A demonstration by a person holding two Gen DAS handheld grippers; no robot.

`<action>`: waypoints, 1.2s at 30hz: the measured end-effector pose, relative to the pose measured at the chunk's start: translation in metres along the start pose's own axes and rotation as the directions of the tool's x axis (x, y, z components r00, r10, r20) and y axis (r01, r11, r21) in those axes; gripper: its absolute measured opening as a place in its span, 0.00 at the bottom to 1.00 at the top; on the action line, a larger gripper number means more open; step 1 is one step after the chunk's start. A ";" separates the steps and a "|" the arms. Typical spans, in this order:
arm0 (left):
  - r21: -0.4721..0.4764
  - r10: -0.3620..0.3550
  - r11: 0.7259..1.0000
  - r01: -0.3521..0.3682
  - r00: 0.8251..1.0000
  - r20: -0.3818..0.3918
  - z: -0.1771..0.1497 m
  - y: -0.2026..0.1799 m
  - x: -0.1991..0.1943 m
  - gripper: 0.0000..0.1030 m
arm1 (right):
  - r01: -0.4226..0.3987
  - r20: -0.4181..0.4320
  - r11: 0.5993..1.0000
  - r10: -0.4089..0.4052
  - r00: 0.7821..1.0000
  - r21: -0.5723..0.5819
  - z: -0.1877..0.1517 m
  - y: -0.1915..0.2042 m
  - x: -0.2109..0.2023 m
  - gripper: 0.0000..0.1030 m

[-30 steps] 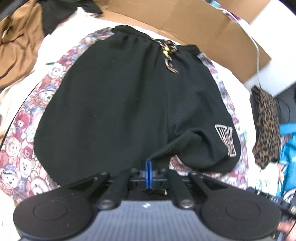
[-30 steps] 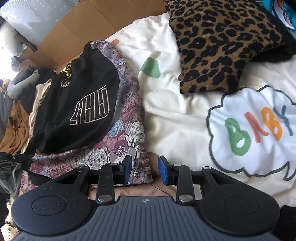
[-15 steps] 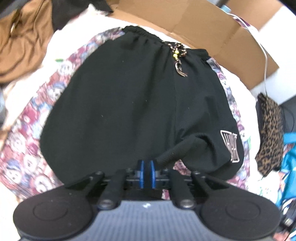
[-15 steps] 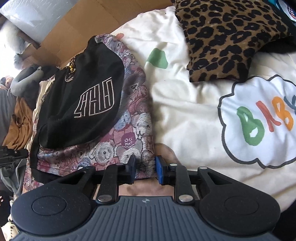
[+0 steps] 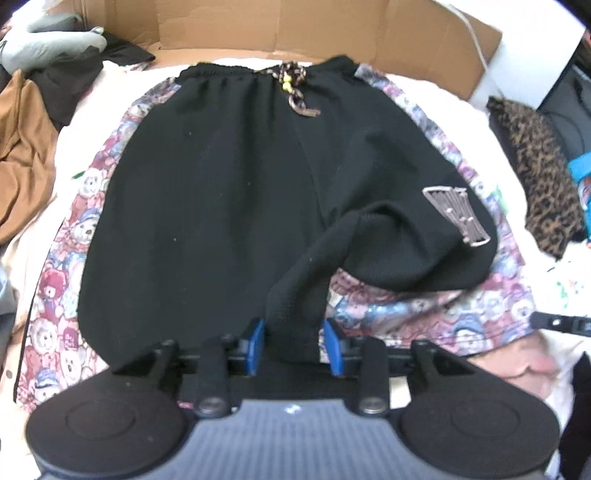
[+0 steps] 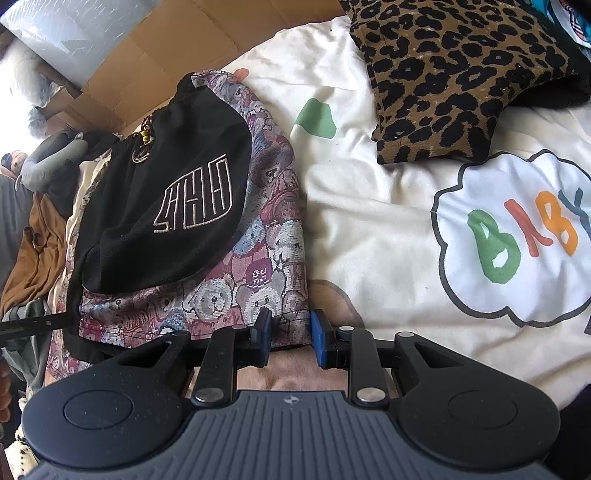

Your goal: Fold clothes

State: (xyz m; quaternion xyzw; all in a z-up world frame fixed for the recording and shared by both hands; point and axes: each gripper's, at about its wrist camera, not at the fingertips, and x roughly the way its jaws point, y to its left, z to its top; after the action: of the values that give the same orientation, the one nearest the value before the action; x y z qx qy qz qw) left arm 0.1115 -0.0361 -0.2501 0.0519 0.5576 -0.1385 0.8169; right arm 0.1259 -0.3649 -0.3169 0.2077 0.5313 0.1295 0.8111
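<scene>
Broadly, a bed (image 6: 369, 229) covered by a cream sheet carries everything, with cardboard (image 5: 295, 29) standing along its far edge. Spread flat on the bed is a pair of shorts (image 5: 207, 206), black in the middle with bear-print side panels (image 5: 74, 266), the waistband toward the cardboard and the hems at the near edge. One leg is seen rumpled: its black hem (image 5: 295, 295) is drawn up into a ridge running toward the left gripper (image 5: 294, 341).

The fabric is judged to be light, soft and limp, so it would sag and trail wherever it is not held; the woven bear panels look somewhat thicker than the black knit. A hold is best taken at hems and corners, where doubled stitching gives the jaws something to bite.

The left gripper's jaws are spread, with the black hem lying loose between them and no pinch seen. The right gripper (image 6: 290, 338) has its jaws parted about the near corner (image 6: 291, 321) of the bear panel, not pressed onto it. A leopard cushion (image 6: 458, 74) lies well apart toward the bed's far right corner. A drawstring (image 5: 295, 92) rests at the waistband.
</scene>
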 end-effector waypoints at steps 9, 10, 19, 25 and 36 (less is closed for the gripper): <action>0.009 0.018 1.000 -0.018 1.000 -0.024 -0.004 -0.002 0.021 0.10 | 0.011 -0.006 1.000 -0.012 1.000 -0.019 -0.001 0.000 0.000 0.24; 0.001 0.018 1.000 -0.018 1.000 -0.024 -0.003 0.000 0.020 0.09 | 0.013 -0.007 1.000 -0.013 1.000 -0.021 -0.001 0.000 -0.001 0.24; -0.054 -0.047 0.997 0.048 0.999 0.022 0.003 0.018 -0.011 0.03 | 0.014 0.014 1.000 -0.014 1.000 -0.005 0.003 -0.004 -0.007 0.25; -0.255 -0.096 0.962 0.098 0.995 0.019 0.007 0.045 -0.015 0.03 | 0.009 0.016 1.000 -0.009 1.000 -0.004 0.004 -0.003 -0.008 0.25; -0.320 -0.057 0.946 0.058 0.998 0.012 0.010 0.062 -0.002 0.03 | -0.045 -0.032 0.999 0.044 0.998 -0.018 0.009 0.008 0.017 0.25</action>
State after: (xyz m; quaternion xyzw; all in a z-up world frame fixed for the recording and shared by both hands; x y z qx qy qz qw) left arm 0.1372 0.0213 -0.2491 -0.0975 0.5728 -0.0700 0.8108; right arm 0.1416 -0.3520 -0.3238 0.2098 0.5381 0.1560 0.8013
